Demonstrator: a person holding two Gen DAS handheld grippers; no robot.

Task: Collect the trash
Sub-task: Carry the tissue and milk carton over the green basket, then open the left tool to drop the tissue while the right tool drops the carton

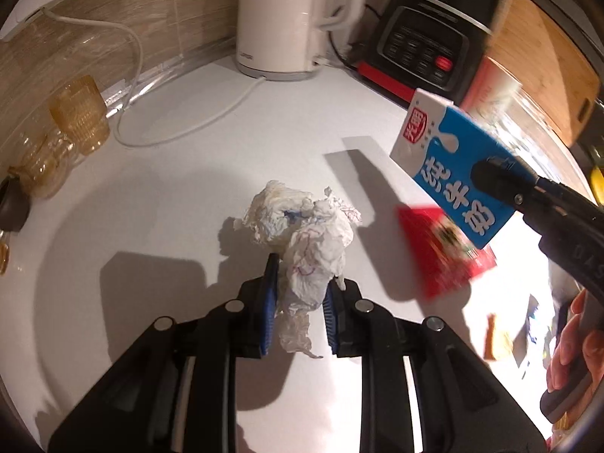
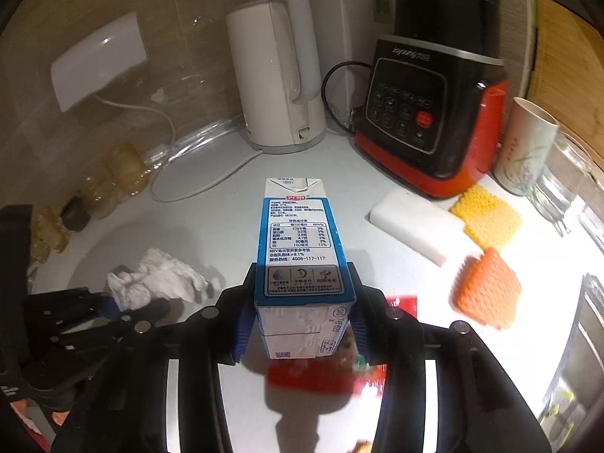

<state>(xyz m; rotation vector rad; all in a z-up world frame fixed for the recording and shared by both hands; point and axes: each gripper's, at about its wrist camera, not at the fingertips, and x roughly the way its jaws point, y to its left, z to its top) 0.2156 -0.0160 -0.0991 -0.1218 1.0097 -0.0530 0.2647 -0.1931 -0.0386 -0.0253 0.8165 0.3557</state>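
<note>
Left hand-held gripper (image 1: pixel 300 294): blue pads clamped on a crumpled white paper wad (image 1: pixel 305 234), which sticks up and forward out of the jaws, a loose tail hanging below. It looks clear of the white surface (image 1: pixel 151 196), shadow cast beneath.

Right hand-held gripper (image 2: pixel 300 313): pads pressed on both sides of one blue-and-white milk carton (image 2: pixel 298 249). Carton's long axis runs along the fingers, folded top end pointing away toward the back wall. In the left wrist view it hangs tilted above the surface.

Open room: bare surface in the middle, ahead of both grippers. The back edge is crowded: one white kettle (image 2: pixel 279 83) with cord, one black-and-red blender base (image 2: pixel 426 113). On the right sit one white block (image 2: pixel 411 222), one yellow pad (image 2: pixel 487 215), one orange pad (image 2: pixel 487 290), one paper cup (image 2: pixel 524 147) and one glass (image 2: pixel 562 188). On the left is a cluster of amber glassware (image 1: pixel 79 113); I can't count it. One red packet (image 1: pixel 441 256) lies flat under the carton.
</note>
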